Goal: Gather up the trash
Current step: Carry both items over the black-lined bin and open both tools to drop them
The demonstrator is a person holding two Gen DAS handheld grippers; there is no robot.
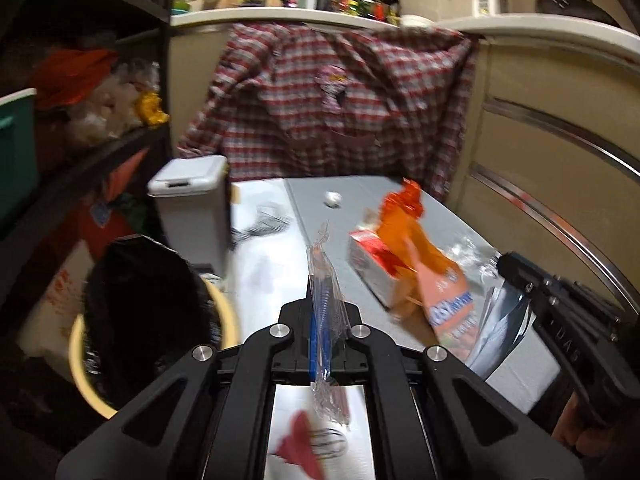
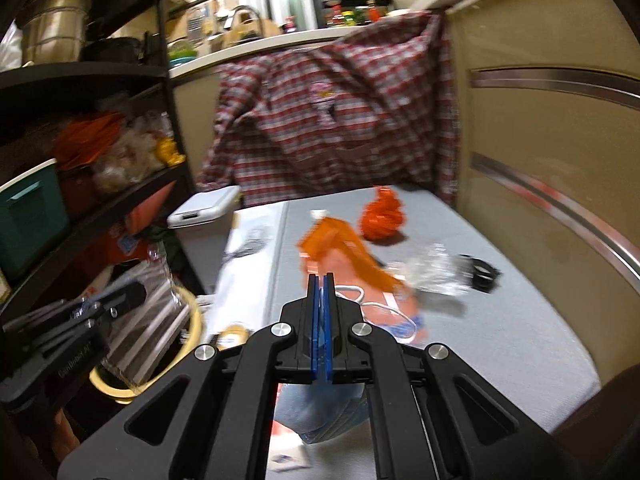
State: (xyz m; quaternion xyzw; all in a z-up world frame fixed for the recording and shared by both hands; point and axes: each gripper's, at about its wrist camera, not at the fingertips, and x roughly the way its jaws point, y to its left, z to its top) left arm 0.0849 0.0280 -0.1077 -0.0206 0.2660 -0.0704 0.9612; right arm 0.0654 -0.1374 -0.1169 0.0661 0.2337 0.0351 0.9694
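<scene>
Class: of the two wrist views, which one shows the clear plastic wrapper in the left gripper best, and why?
The left wrist view. There the clear plastic wrapper stands pinched between the left gripper's shut blue pads, close and central. In the right wrist view it is only a blurred clear sheet at the left edge, above the yellow bin.

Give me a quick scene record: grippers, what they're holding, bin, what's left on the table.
left gripper: shut on clear wrapper
right gripper: shut on silvery bag
bin: yellow-rimmed bin, black liner, left of the table
left on table: orange packet, orange net, crumpled clear plastic, paper ball
image quality: motion blur in both views
</scene>
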